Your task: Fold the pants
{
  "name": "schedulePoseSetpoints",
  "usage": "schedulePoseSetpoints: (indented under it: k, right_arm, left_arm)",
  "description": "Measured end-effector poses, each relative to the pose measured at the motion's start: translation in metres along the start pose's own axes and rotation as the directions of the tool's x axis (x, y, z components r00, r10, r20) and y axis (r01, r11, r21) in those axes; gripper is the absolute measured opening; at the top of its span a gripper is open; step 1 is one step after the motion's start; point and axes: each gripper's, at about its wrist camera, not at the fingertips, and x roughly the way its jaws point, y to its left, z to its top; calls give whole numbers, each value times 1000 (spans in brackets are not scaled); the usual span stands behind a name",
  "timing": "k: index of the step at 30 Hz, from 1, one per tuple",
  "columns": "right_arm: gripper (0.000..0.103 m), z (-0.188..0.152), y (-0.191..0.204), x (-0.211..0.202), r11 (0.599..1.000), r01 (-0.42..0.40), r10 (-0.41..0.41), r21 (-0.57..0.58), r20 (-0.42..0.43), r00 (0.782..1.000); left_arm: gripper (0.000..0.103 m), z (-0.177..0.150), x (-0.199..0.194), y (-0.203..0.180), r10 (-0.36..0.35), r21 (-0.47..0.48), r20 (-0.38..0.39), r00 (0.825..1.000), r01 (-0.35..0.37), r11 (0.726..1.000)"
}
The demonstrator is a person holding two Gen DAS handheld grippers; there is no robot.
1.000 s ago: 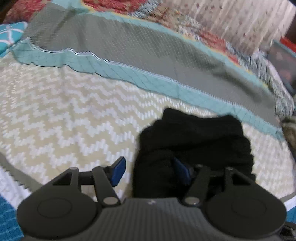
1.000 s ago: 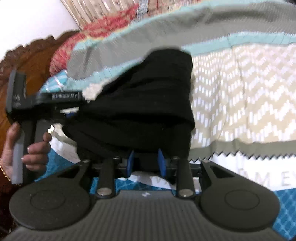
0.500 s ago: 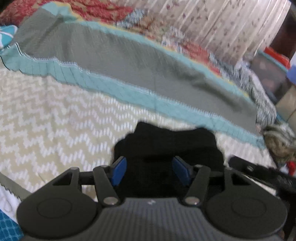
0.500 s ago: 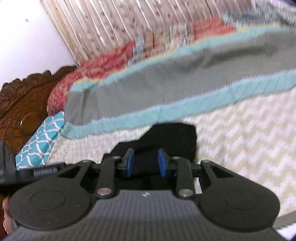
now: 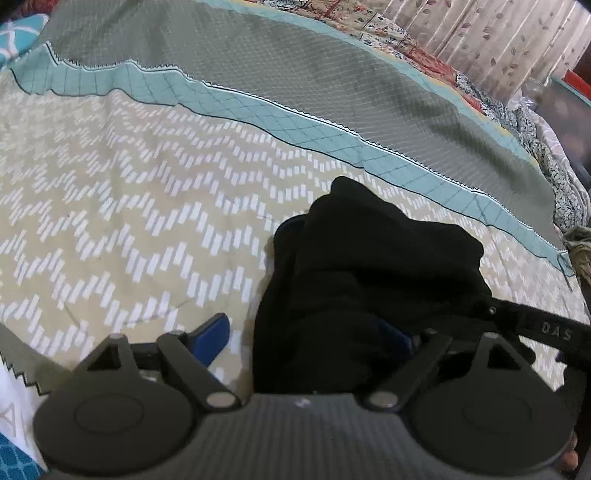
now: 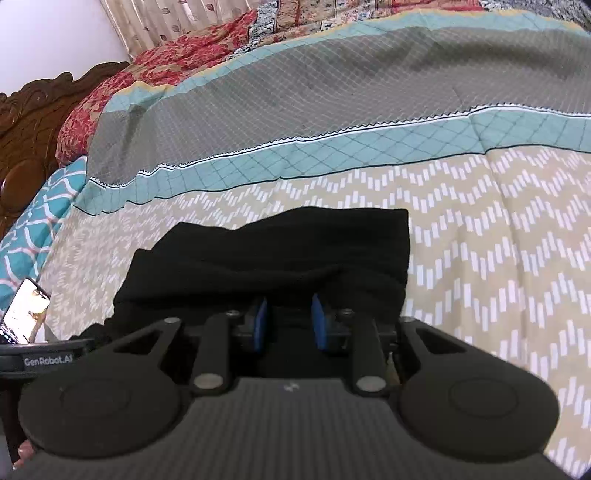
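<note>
Bed cover [image 5: 129, 192]: beige with white zigzag dashes, then teal grid band, then grey band.
Far bedding [image 6: 177, 55]: red floral quilt, bunched.
Headboard [image 6: 33, 110]: dark carved wood, at frame left.
Curtain [image 5: 491, 40]: pale, leaf print, pleated.
Wall [image 6: 51, 33]: plain white, brightly lit.
Pillow [image 6: 40, 206]: teal, white lattice.

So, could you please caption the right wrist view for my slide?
Right claw closing on folded black pants lying on a chevron-patterned bedspread.
</note>
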Motion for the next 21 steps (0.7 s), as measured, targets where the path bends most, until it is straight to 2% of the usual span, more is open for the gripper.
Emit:
schedulePoseSetpoints:
  k: [9, 12, 16, 18, 21]
  right_arm:
    - [29, -10, 6, -16, 1000, 16, -16, 6, 36, 999]
    - [31, -12, 4, -35, 999, 5, -9, 53, 73, 997]
    - [33, -32, 19, -65, 1000, 13, -9, -22, 151, 989]
    - [33, -45, 22, -67, 999, -6, 12, -50, 135, 991]
    - [33, -62, 14, -46, 1000, -6, 7, -20, 37, 999]
  left_arm:
    - [91, -3, -20, 1, -17, -29, -22, 1000, 17, 999]
    - [90, -3, -40, 2, -31, -40, 12, 999, 32, 999]
    - [87, -1, -62, 11, -49, -64, 64, 997, 53, 997]
    - [85, -2, -59, 12, -44, -66, 51, 998, 47, 997]
    - [86, -11, -44, 10, -13, -64, -8, 1000, 12, 998]
